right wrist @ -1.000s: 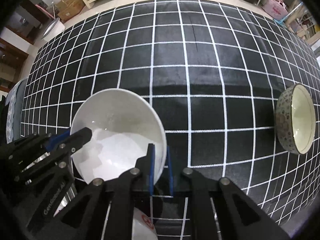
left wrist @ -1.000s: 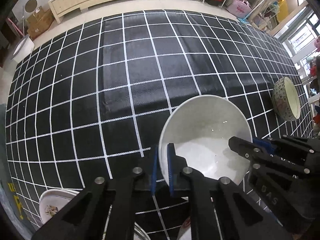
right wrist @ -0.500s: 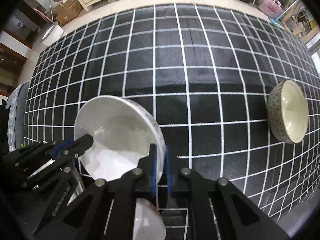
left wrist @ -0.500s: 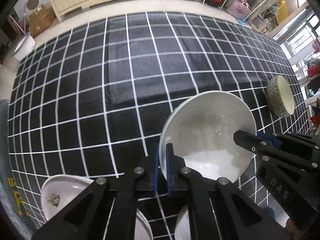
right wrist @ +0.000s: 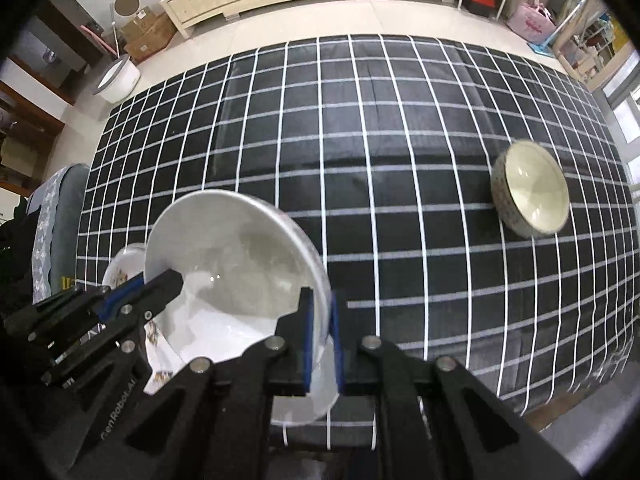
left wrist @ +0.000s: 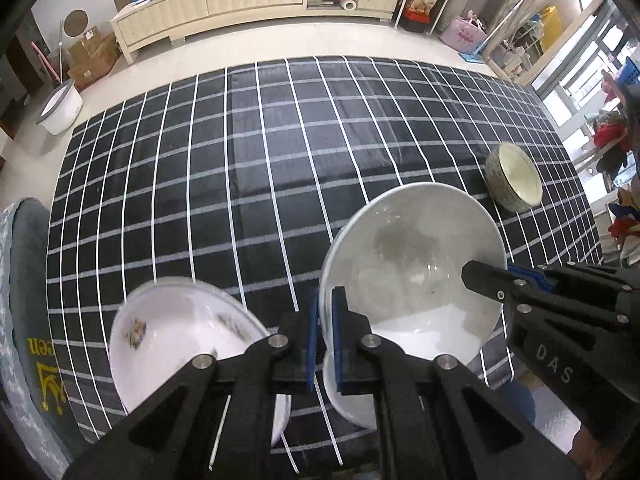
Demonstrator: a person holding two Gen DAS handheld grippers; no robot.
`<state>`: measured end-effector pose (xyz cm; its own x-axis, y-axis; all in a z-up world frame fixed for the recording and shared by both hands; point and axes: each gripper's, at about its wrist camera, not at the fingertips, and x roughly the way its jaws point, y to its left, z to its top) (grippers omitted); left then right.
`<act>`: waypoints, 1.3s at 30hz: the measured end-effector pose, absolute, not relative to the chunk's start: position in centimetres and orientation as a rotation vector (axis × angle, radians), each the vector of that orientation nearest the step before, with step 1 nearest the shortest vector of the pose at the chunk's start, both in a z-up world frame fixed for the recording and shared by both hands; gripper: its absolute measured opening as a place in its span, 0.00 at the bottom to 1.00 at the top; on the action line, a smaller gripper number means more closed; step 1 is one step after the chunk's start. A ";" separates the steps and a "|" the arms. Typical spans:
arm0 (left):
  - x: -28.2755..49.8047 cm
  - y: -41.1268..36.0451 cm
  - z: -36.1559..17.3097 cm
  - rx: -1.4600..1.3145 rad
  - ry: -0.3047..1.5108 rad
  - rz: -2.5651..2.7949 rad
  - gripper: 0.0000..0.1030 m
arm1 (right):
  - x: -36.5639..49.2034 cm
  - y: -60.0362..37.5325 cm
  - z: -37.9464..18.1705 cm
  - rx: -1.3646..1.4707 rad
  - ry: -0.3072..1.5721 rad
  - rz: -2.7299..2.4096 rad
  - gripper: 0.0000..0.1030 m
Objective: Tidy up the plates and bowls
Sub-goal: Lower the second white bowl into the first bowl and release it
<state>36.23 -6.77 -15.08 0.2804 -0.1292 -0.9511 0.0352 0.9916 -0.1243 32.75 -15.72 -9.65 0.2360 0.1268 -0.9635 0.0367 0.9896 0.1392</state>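
I hold the big white bowl (left wrist: 412,276) between both grippers, lifted above the near edge of the table. My left gripper (left wrist: 325,340) is clamped on the bowl's left rim, its blue pads pinching the wall from either side. My right gripper (right wrist: 320,334) is clamped the same way on the opposite rim. In the left view the right gripper reaches in from the right and grips the far side of the rim; in the right view the left gripper comes in from the left.

The bowl is tilted, its open side turned toward me, and its inside looks bare and glossy.

Below and to the left of it, a white dish with small brown flower marks (left wrist: 176,332) sits on the black checked tablecloth (left wrist: 240,184), near the table's edge. Another white dish (left wrist: 348,404) lies directly under the held bowl, mostly hidden by my fingers.

Well apart, toward the right side of the cloth, a small patterned bowl (right wrist: 528,188) with a cream inside stands alone.
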 end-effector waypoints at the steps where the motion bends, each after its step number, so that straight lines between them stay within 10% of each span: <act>1: 35.6 -7.0 -15.2 -0.082 1.285 -0.110 0.05 | 31.8 -16.1 -9.6 0.144 1.333 0.058 0.11; 39: 30.1 -7.1 -20.2 -0.112 1.399 -0.104 0.09 | 28.8 -18.4 -17.2 0.108 1.466 0.024 0.11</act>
